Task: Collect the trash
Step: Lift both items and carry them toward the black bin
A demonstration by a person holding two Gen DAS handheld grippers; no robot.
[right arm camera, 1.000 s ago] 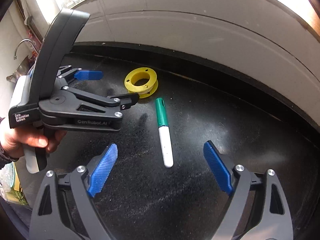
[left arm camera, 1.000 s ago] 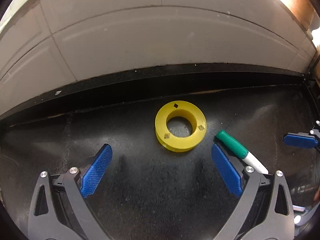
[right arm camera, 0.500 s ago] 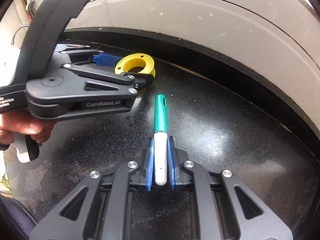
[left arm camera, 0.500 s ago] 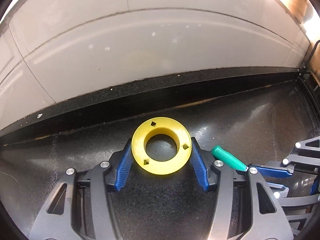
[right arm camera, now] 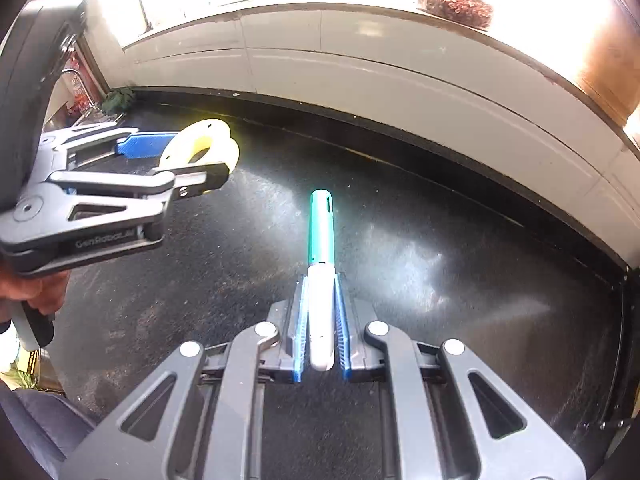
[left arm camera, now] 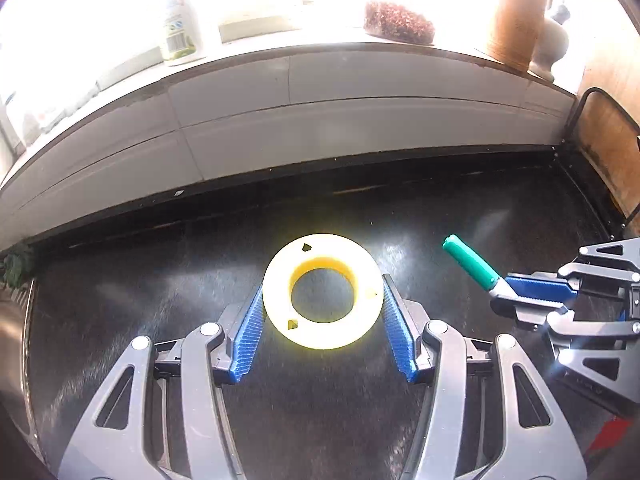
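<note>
My left gripper [left arm camera: 322,292] is shut on a yellow plastic spool [left arm camera: 276,300], its blue pads pressing the rim on both sides, and holds it above the black countertop [left arm camera: 280,420]. My right gripper [right arm camera: 321,284] is shut on a white marker with a green cap [right arm camera: 321,224], also lifted off the counter, cap pointing forward. In the right wrist view the left gripper [right arm camera: 188,160] with the spool [right arm camera: 202,144] shows at the left. In the left wrist view the right gripper [left arm camera: 506,294] with the marker [left arm camera: 470,262] shows at the right.
A white tiled wall [left arm camera: 320,120] runs behind the counter, with a sill above holding a bottle [left arm camera: 178,24], a brown scrubby object [left arm camera: 398,22] and a jar [left arm camera: 516,20]. A wooden panel [left arm camera: 608,132] stands at the right. A sink tap [right arm camera: 74,76] shows far left.
Both grippers closed from open, the left on the spool and the right on the marker, then lifted them off the counter and pulled back; more of the wall and sill now shows.
</note>
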